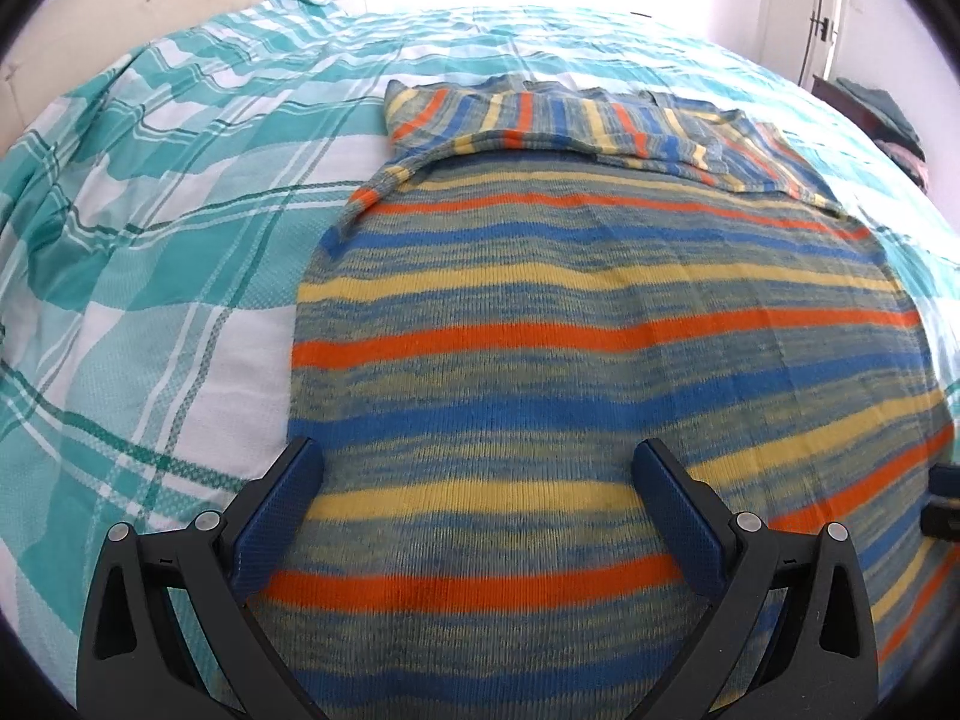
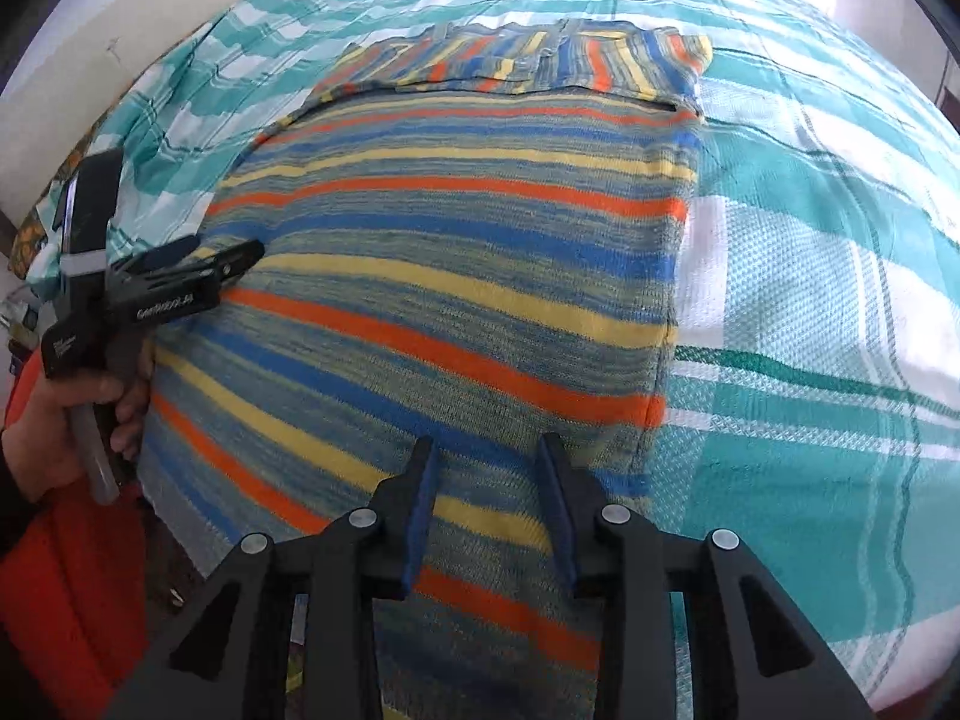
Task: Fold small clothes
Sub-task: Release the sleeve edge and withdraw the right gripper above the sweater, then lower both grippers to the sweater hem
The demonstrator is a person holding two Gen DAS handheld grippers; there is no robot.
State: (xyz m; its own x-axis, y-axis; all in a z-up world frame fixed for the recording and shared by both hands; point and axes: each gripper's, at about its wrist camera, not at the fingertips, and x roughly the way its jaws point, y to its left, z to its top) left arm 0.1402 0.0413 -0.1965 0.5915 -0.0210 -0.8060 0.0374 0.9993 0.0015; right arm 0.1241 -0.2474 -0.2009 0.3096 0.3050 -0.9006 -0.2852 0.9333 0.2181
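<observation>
A striped knit sweater (image 1: 600, 312) in blue, orange, yellow and grey lies flat on the bed, its sleeves folded across the far end (image 1: 570, 120). It also fills the right wrist view (image 2: 456, 276). My left gripper (image 1: 474, 456) is open wide above the sweater's near left part, holding nothing. It also shows from the side in the right wrist view (image 2: 228, 255), over the sweater's left edge. My right gripper (image 2: 486, 450) is open above the sweater's near right part, holding nothing. A sliver of it shows at the right edge of the left wrist view (image 1: 945, 498).
The bed has a teal and white plaid cover (image 1: 150, 252). A cream headboard or pillow (image 1: 138, 6) is at the far left. A dark stand with folded clothes (image 1: 882, 114) stands by the white door at the far right. The bed's near edge is just below the sweater's hem.
</observation>
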